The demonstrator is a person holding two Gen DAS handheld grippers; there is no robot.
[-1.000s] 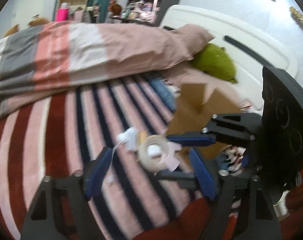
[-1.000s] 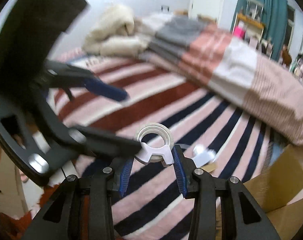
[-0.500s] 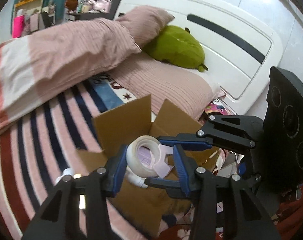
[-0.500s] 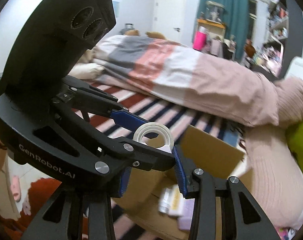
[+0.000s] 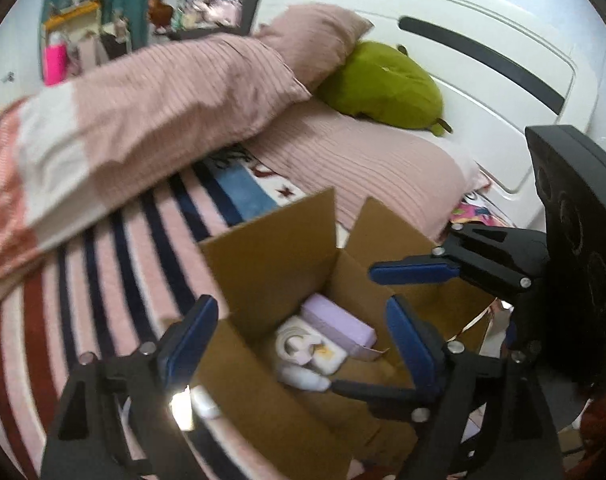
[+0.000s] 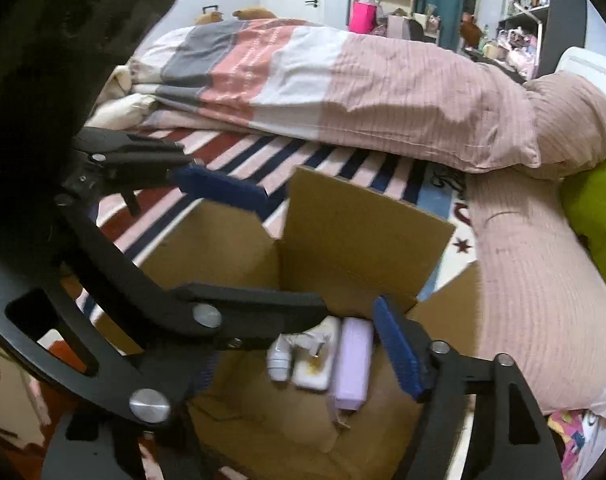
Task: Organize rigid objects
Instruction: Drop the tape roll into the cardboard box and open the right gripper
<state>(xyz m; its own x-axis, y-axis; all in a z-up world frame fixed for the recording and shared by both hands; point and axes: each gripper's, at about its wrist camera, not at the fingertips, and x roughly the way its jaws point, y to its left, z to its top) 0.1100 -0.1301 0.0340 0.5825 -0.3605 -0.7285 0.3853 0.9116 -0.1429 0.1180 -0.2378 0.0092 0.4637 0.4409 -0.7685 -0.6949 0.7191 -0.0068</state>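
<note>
An open cardboard box (image 5: 271, 256) (image 6: 367, 232) stands on the striped bedspread. Inside it lie a white tape dispenser (image 5: 297, 346) (image 6: 307, 342), a lilac box (image 5: 339, 324) (image 6: 353, 364), a flat white item (image 6: 313, 374) and a small white bottle (image 6: 278, 360). My left gripper (image 5: 299, 336) (image 6: 295, 256) hangs over the box, its jaws opening with nothing between the blue pads. My right gripper (image 6: 303, 360) (image 5: 355, 328) crosses it from the right; its jaws are opening too, and they hold nothing. The left gripper's arm hides the right gripper's left finger.
A folded pink, white and grey duvet (image 5: 143, 96) (image 6: 343, 80) lies behind the box. A pink pillow (image 6: 543, 280) and a green plush cushion (image 5: 383, 84) sit by the white headboard (image 5: 483, 60). The box flaps (image 5: 383, 232) stand upright. A small white object (image 5: 203, 402) lies left of the box.
Both grippers carried the tape dispenser from the striped bedspread to above the box. Their jaws have spread, and the dispenser now lies inside the box.
</note>
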